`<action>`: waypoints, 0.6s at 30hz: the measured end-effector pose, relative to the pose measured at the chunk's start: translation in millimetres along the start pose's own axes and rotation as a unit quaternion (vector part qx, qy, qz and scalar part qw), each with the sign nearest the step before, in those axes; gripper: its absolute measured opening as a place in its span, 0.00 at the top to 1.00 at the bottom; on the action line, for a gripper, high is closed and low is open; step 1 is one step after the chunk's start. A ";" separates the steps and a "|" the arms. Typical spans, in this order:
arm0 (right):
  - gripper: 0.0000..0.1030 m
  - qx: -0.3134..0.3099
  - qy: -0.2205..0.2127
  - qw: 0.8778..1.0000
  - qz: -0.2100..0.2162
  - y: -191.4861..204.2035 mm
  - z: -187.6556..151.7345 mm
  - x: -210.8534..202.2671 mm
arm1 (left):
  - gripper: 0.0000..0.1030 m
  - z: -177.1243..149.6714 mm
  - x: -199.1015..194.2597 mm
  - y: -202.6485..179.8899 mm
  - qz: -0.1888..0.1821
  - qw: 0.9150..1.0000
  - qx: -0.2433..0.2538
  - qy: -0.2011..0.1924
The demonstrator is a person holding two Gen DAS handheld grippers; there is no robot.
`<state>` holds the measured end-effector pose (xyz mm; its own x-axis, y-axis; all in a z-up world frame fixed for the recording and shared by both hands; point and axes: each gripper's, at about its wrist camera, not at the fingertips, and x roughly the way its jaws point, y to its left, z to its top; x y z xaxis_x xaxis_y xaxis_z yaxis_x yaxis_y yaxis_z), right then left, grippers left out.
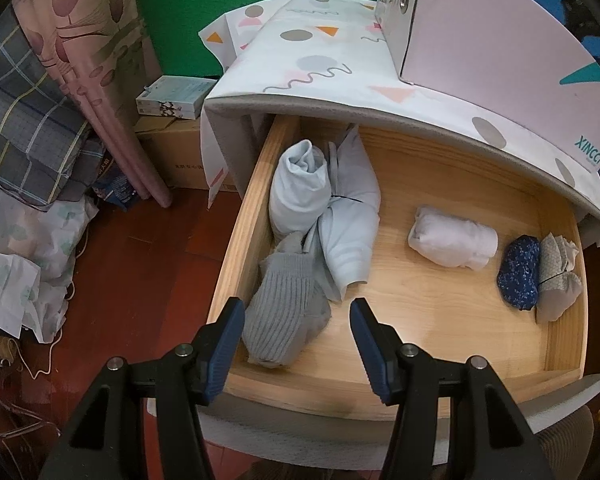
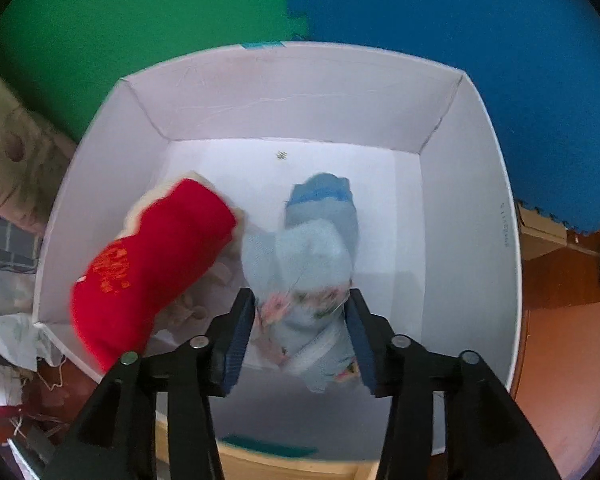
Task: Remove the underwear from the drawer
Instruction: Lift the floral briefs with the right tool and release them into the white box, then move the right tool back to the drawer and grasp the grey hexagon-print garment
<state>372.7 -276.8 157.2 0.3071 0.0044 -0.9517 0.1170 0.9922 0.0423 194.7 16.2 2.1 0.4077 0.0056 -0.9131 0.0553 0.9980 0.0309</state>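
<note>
Step in hand: the drop-off. The right gripper (image 2: 300, 336) hangs over the white box (image 2: 468, 184) with a light-blue rolled garment (image 2: 308, 256) between its fingers, judged to be a piece of underwear lifted from the drawer.
Right gripper: jaws part-open, the roll between them; the picture is blurred there, and I cannot tell whether the pads touch the cloth at all. I judge it let go rather than gripped.
Garment's place: inside the box, toward its near wall and about midway along it, its far end reaching the middle of the floor.
Box neighbour: a red sock-like piece (image 2: 152, 268) lies against the left wall, just beside the blue roll.
Left gripper: the left gripper (image 1: 298, 346) hovers over the near-left corner of the open wooden drawer (image 1: 244, 216), jaws part-open and holding nothing, a grey ribbed sock (image 1: 284, 316) below them.
Left in the drawer: pale-blue rolls (image 1: 324, 208) along the left wall, a white roll (image 1: 452, 242) mid-floor, a dark-blue speckled bundle (image 1: 518, 274) and a grey-white one (image 1: 558, 280) by the right wall.
Progress: judged partway; several bundles remain.
Next move: lift the right gripper clear of the box without snagging the roll, then bring it back to the drawer's right side for the next roll.
</note>
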 end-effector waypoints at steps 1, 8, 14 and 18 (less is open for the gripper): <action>0.51 -0.003 -0.006 1.000 0.001 0.4 -1.8 -8.5 | 0.45 0.1 0.3 -0.2 0.000 1.000 0.000 0.000; 0.50 -0.043 -0.029 0.999 0.014 2.7 -46.8 -66.6 | 0.45 -0.5 0.4 0.6 0.006 1.000 0.002 0.005; 0.51 -0.056 -0.001 0.998 0.017 -13.5 -118.0 -71.3 | 0.45 -0.3 1.7 0.1 0.008 1.000 0.002 0.008; 0.55 -0.049 0.051 0.997 0.002 -32.5 -158.5 -32.8 | 0.45 0.0 2.5 1.2 0.010 1.000 0.000 0.010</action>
<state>209.1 -289.5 138.8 0.2088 0.0158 -0.9778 0.0209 0.9996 0.0206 195.8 17.4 -0.2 0.3897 0.0262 -0.9206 0.0485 0.9976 0.0490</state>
